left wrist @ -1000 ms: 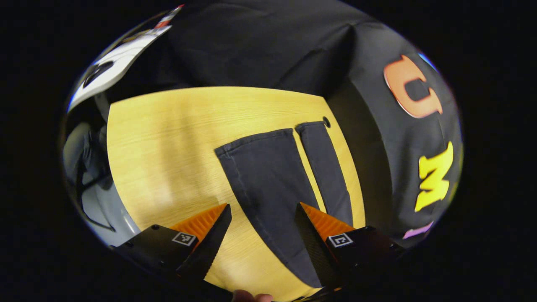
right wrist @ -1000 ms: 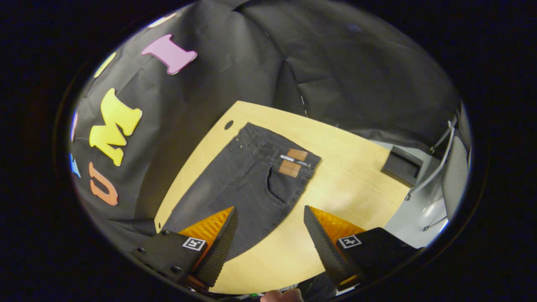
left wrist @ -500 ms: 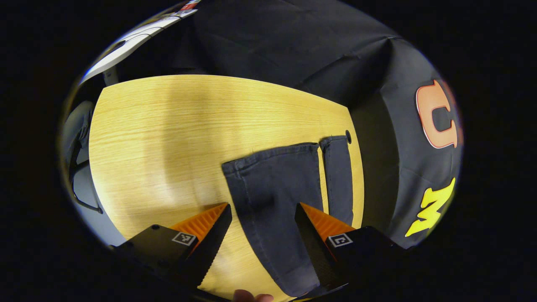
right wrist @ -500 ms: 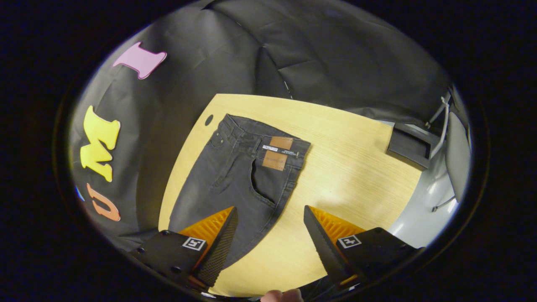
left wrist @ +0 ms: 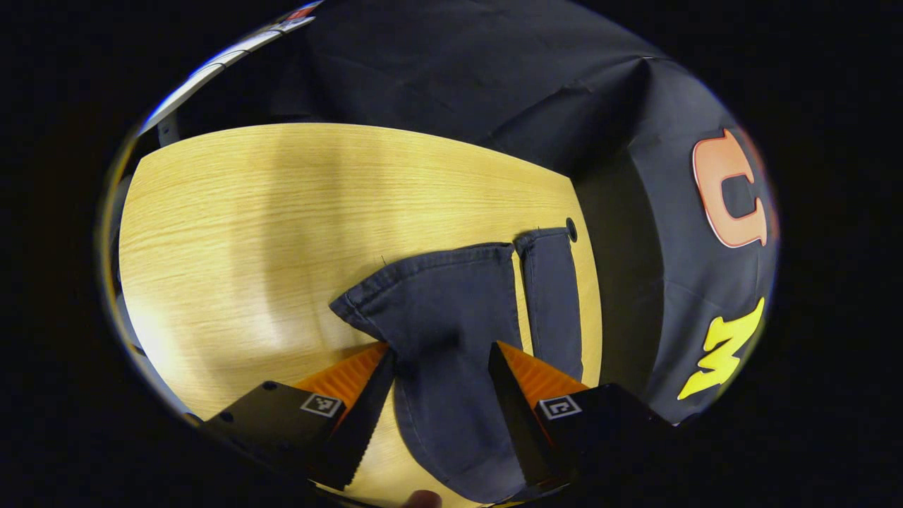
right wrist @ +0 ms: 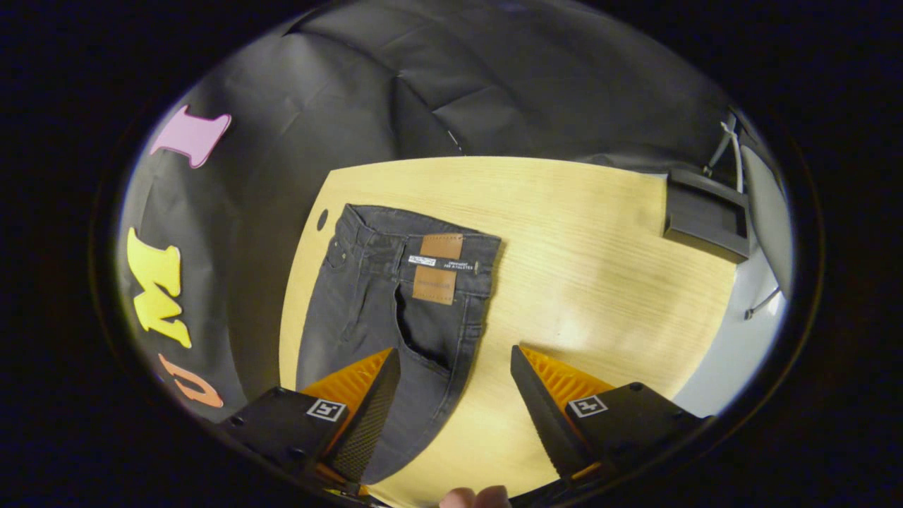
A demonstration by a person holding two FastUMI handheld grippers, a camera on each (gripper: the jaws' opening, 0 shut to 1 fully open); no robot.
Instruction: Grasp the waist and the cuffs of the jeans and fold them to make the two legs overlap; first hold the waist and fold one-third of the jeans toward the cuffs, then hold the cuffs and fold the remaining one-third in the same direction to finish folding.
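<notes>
1. The dark jeans (right wrist: 395, 310) lie flat on the wooden table (right wrist: 600, 268) along its edge nearest the booth wall, waist at one end, cuffs (left wrist: 437, 275) at the other.
2. The left gripper (left wrist: 441, 367) has its fingers parted around the nearer leg, whose cuff corner is rumpled; a firm grip cannot be told.
3. The right gripper (right wrist: 455, 374) hovers wide open above the waist end, holding nothing.
4. A dark box (right wrist: 705, 215) sits at the table's far corner.

**No legible text**

The jeans (right wrist: 381, 310) carry two tan patches (right wrist: 441, 246) and a thin white strip label (right wrist: 441, 264) at the waist, print too small to make out. Each gripper housing bears a small square black-and-white marker (right wrist: 325, 409), a pattern rather than words.
</notes>
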